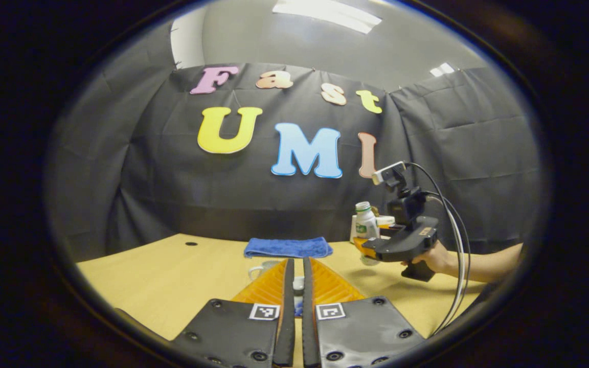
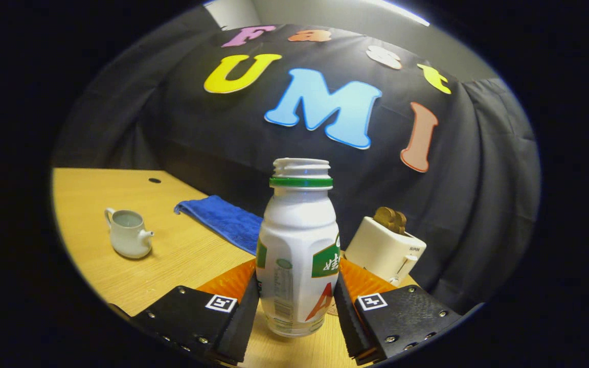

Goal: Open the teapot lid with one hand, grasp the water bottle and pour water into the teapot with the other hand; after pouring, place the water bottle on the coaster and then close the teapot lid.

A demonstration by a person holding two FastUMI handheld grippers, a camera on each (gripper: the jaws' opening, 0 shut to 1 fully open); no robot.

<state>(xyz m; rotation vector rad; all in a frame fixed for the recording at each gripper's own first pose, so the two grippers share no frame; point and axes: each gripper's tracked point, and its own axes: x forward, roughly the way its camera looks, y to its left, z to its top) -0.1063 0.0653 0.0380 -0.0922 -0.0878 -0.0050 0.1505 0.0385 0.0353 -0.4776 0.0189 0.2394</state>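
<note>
Wooden table [image 2: 120,276], white capless water bottle [image 2: 298,245] clamped in right gripper [image 2: 297,306] jaws, left gripper [image 1: 295,306] jaws nearly closed

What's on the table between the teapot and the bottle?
In the right gripper view, bare wood lies between the teapot and the bottle; the blue towel sits just behind that stretch.

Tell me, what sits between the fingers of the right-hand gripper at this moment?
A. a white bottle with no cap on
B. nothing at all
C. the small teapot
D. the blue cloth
A: in the right gripper view the white bottle stands upright between the right gripper fingers, which press on its two sides, its threaded mouth bare, while the teapot sits apart on the table.
</note>
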